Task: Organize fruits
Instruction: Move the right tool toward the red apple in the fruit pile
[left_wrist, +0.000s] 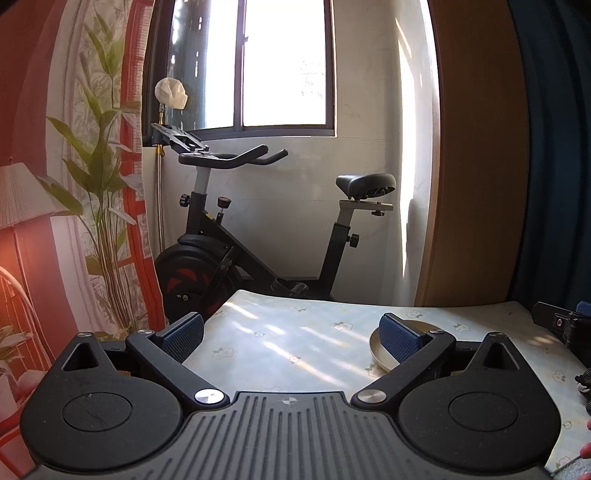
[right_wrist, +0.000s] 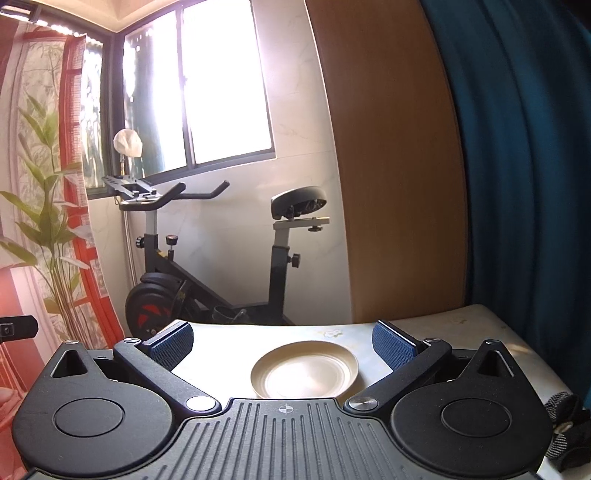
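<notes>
The table (left_wrist: 295, 332) wears a pale cloth printed with small flowers, and the plate (right_wrist: 304, 371) on it is plain cream. Both grippers are black with blue textured pads (right_wrist: 393, 349). Far off, a black exercise bike (left_wrist: 229, 251) shows red wheel marks, between a red leaf-printed curtain (left_wrist: 92, 166) left and a dark teal curtain (right_wrist: 524, 147) right.

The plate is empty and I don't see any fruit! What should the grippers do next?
Probably turn to look for fruit: both grippers, left and right, are open and hold nothing, and the plate on the table is bare, with no fruit in either view.
</notes>
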